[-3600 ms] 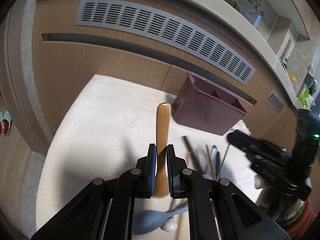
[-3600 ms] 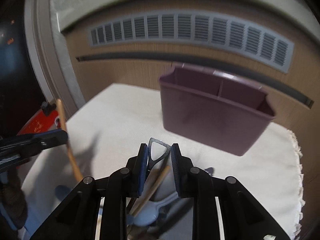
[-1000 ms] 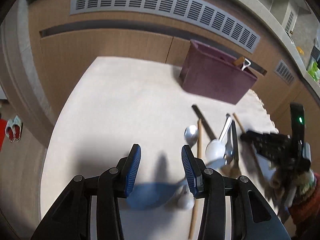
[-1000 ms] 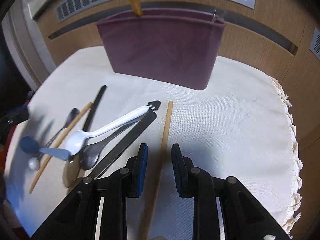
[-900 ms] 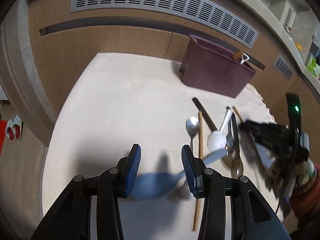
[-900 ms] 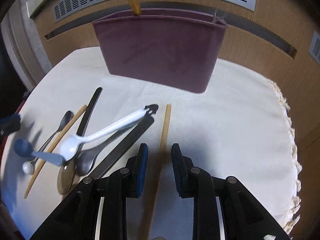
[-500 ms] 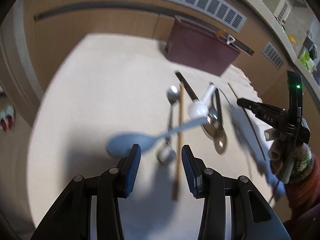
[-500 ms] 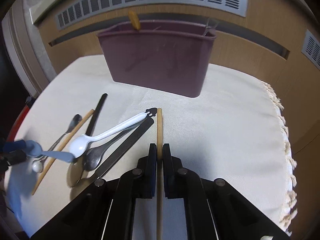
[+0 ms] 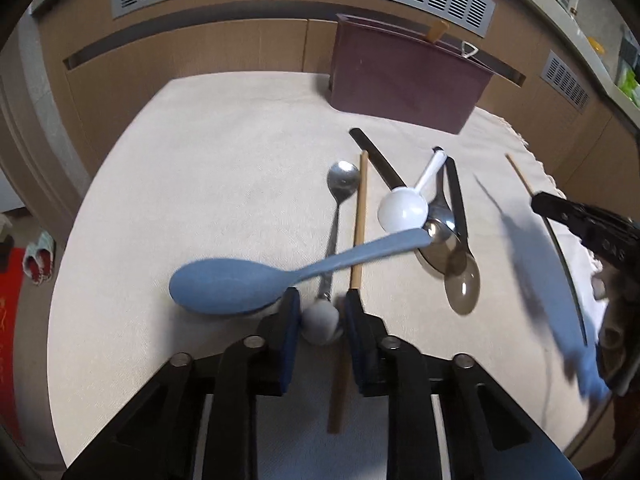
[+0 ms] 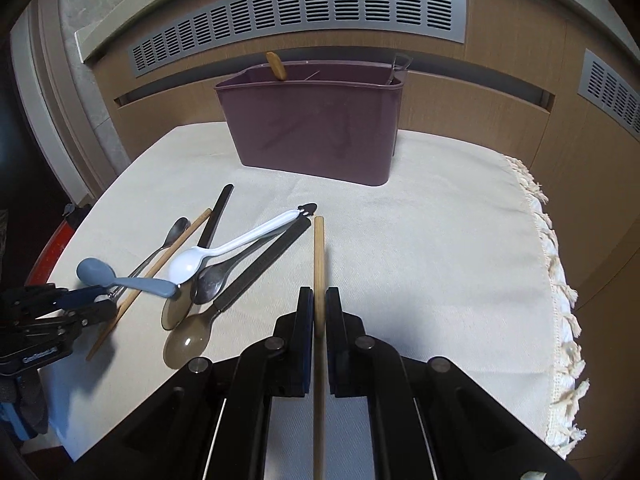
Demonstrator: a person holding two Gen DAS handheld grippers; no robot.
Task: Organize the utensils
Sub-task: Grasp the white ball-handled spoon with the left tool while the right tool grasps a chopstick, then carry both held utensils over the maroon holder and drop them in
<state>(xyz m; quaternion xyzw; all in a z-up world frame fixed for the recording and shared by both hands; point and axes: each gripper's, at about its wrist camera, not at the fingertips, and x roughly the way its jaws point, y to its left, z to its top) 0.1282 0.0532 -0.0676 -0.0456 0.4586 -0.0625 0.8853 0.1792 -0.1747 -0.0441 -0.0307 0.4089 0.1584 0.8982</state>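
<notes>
Maroon caddy (image 10: 316, 136) upright at cloth's far side, blue spoon (image 9: 240, 284) w/ loose utensils nearby, wooden chopstick (image 10: 319, 264) lifted

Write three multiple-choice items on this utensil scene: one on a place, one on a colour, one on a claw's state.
1. Where does the holder stand?
A. at the cloth's far edge
B. beside the right claw
C. on the floor

2. What colour is the spoon lying across the other utensils?
A. red
B. blue
C. green

3. What is the right claw doing?
A. gaping over bare cloth
B. shut on a fork
C. shut on the wooden chopstick

Answers: 1 A, it stands beyond all the loose utensils, near the cabinet; 2 B, its bowl and handle are blue; 3 C, both pads press the stick's sides.
</notes>
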